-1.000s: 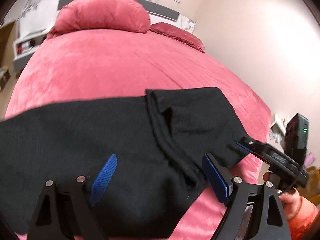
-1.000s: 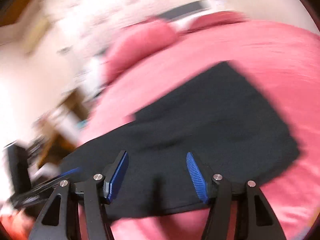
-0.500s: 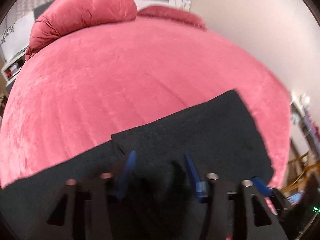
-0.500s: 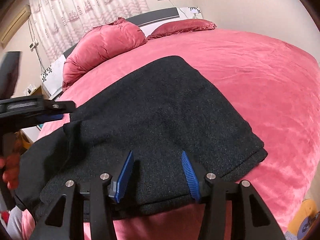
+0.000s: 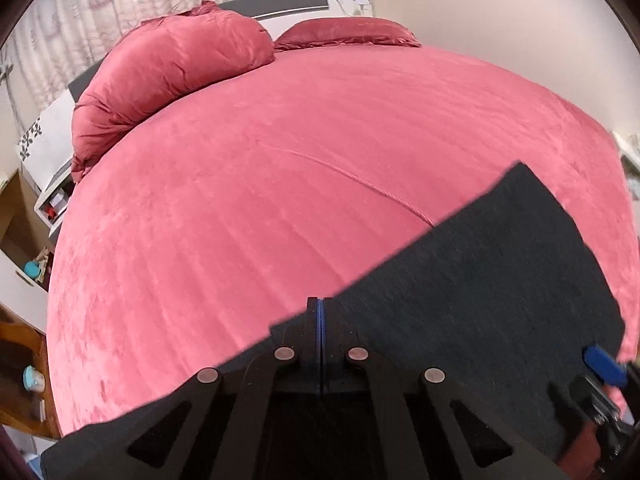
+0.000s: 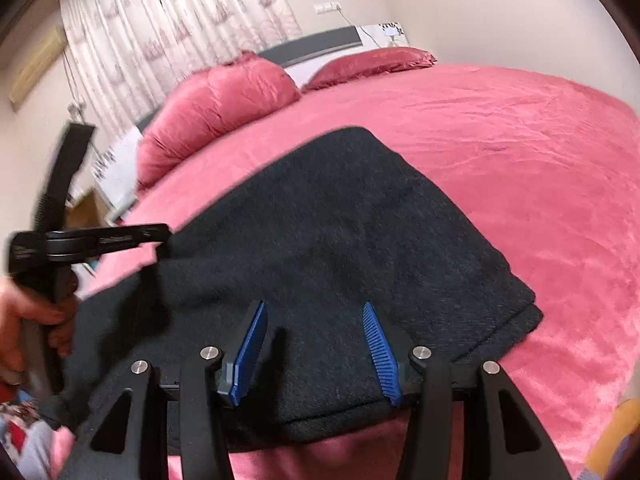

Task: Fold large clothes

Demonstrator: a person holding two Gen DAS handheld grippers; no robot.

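1. The left gripper [image 5: 321, 312] has swung in along the garment's edge and its jaws have just closed, pressed together, apparently pinching the black garment [image 6: 340, 248].
2. The right gripper [image 6: 316, 344] hovers half-spread over the near hem, nothing between the pads.
3. Step: securing edges; next, the right must pinch too.
4. The garment lies at the bed [image 6: 540, 168]'s near edge.
5. No containers visible.

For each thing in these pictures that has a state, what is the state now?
Black knitted garment: folded, lying flat on the bed.
Pink velvet bedcover: spread, slightly creased.
Left gripper: just closed, shut at the garment's edge.
Right gripper: open above the garment.
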